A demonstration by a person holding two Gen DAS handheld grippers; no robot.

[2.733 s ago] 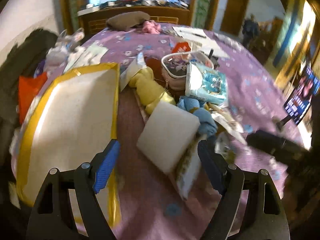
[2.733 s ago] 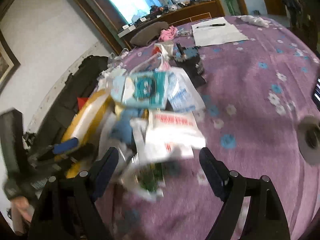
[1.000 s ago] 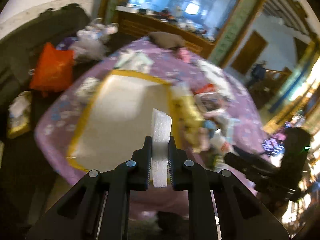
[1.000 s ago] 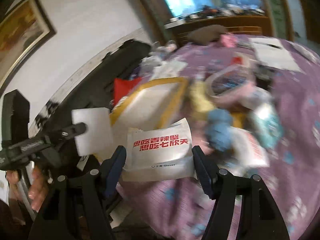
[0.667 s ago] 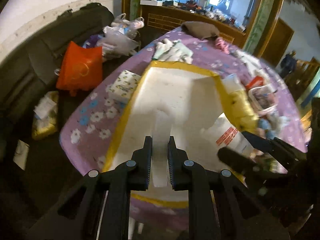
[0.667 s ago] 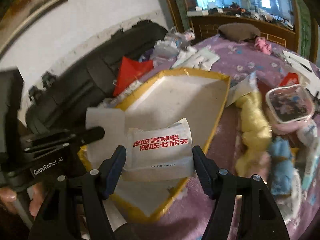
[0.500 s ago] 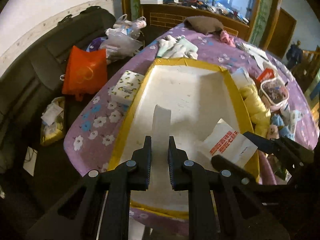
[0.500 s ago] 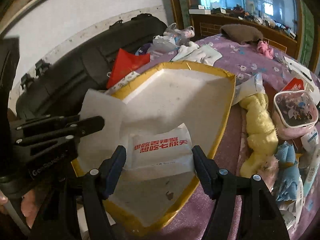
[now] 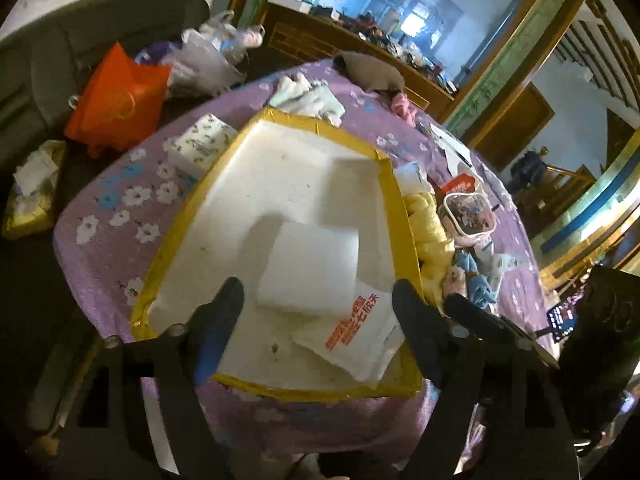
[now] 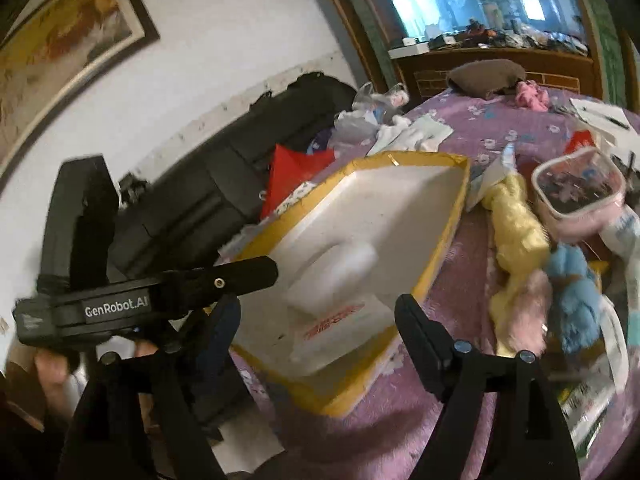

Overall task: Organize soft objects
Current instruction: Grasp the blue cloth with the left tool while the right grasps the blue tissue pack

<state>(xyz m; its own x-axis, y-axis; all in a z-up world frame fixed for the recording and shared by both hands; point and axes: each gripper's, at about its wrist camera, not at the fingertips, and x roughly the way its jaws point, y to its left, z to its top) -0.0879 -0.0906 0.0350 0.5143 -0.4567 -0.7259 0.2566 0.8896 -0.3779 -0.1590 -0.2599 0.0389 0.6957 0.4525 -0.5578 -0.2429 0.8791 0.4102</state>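
Hovering over the near end of a yellow-rimmed tray (image 9: 404, 216), the left gripper (image 9: 316, 312) has its fingers spread wide and holds nothing. Just ahead of the gap between those fingers, a white foam block (image 9: 310, 268) lies flat on the tray floor. Beside it, toward the right finger, rests a white packet (image 9: 356, 340) with red print, one corner tucked under the block's edge. The right gripper (image 10: 316, 320) is likewise spread and empty, poised above the tray's near corner with the same two items just beyond its fingertips.

Two soft things are thus in the tray, and by the look of it both have been let go; the far half of the tray shows only bare white floor, so room remains.

Most of the job appears unfinished. Past the right finger of each gripper, outside the tray's rim on the purple cloth (image 9: 108, 216), lie a yellow plush (image 10: 516, 220) and a blue plush (image 10: 572, 304), touching one another, with a pinkish fuzzy item between them that is too blurred to name. A clear tub (image 10: 580, 192) and loose packets sit farther right. Left of the tray stands a tissue pack (image 9: 200, 144), and beyond the far rim, folded cloths (image 9: 308, 98). A brown cushion (image 9: 370, 74) lies farther off, near the table's far edge.
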